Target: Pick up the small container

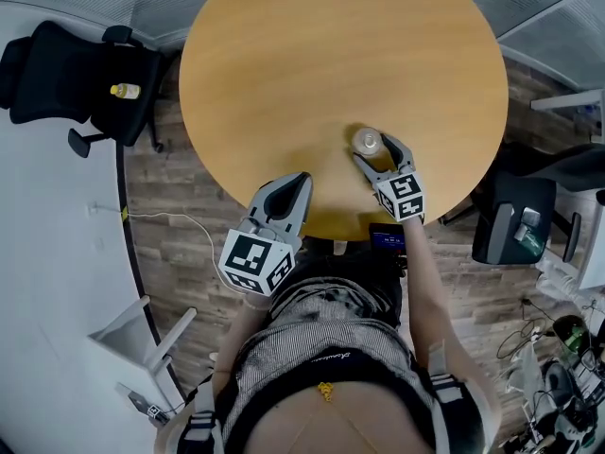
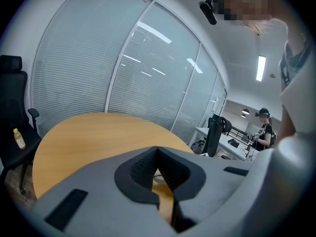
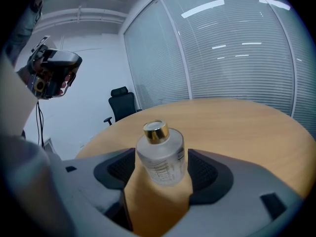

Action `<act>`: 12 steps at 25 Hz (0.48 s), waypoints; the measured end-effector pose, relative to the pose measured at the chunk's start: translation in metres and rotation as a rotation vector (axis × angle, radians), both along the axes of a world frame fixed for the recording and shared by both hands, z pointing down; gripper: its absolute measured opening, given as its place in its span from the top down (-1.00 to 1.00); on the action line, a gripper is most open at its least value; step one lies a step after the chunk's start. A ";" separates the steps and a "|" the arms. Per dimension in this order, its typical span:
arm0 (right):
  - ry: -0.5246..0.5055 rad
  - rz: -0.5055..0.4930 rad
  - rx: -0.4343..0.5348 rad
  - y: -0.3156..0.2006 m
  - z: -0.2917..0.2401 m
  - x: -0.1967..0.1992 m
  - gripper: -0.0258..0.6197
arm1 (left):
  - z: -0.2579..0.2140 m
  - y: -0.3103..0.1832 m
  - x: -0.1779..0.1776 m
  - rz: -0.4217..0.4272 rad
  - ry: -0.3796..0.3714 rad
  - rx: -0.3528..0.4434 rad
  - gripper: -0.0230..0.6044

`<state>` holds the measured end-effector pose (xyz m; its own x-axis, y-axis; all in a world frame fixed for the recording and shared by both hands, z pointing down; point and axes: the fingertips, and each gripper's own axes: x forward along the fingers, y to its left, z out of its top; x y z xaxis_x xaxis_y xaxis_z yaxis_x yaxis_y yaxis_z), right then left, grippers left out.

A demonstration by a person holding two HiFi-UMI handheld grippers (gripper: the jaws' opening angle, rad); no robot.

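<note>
A small frosted glass bottle with a gold cap (image 1: 367,142) stands upright on the round wooden table (image 1: 331,55), near its front edge. My right gripper (image 1: 375,149) is open around it. In the right gripper view the bottle (image 3: 160,154) sits between the two dark pads (image 3: 118,168), close to both, with the right gripper (image 3: 161,164) low over the table (image 3: 237,122). My left gripper (image 1: 301,180) hovers at the table's near edge, left of the bottle. Its jaws meet at the tips (image 2: 157,149), with nothing between them.
A black office chair (image 1: 85,83) with a small yellow bottle (image 1: 125,91) on its seat stands to the left of the table. Another dark chair (image 1: 515,216) stands at the right. A dark phone (image 1: 388,239) lies by the person's lap. Cables lie on the floor.
</note>
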<state>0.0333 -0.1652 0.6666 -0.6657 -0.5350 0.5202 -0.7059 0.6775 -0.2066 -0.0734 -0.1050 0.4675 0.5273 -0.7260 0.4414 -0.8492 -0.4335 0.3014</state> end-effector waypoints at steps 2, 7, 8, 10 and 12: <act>-0.001 0.000 -0.002 -0.001 0.003 0.000 -0.09 | 0.003 0.001 0.004 0.011 0.000 -0.007 0.92; -0.005 0.010 0.002 -0.004 0.007 -0.004 -0.10 | 0.003 0.002 0.005 0.028 -0.005 -0.011 0.92; -0.004 0.016 0.004 -0.006 0.007 -0.005 -0.10 | 0.003 0.002 0.004 0.030 -0.006 -0.012 0.92; -0.002 0.025 0.008 -0.008 0.008 -0.007 -0.10 | 0.003 0.003 0.003 0.036 -0.008 -0.014 0.92; 0.000 0.029 0.013 -0.010 0.010 -0.008 -0.10 | 0.005 0.003 0.003 0.041 -0.009 -0.017 0.92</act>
<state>0.0251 -0.1748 0.6762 -0.6497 -0.5610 0.5130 -0.7254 0.6594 -0.1976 -0.0706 -0.1017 0.4726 0.5520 -0.6963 0.4587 -0.8338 -0.4626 0.3013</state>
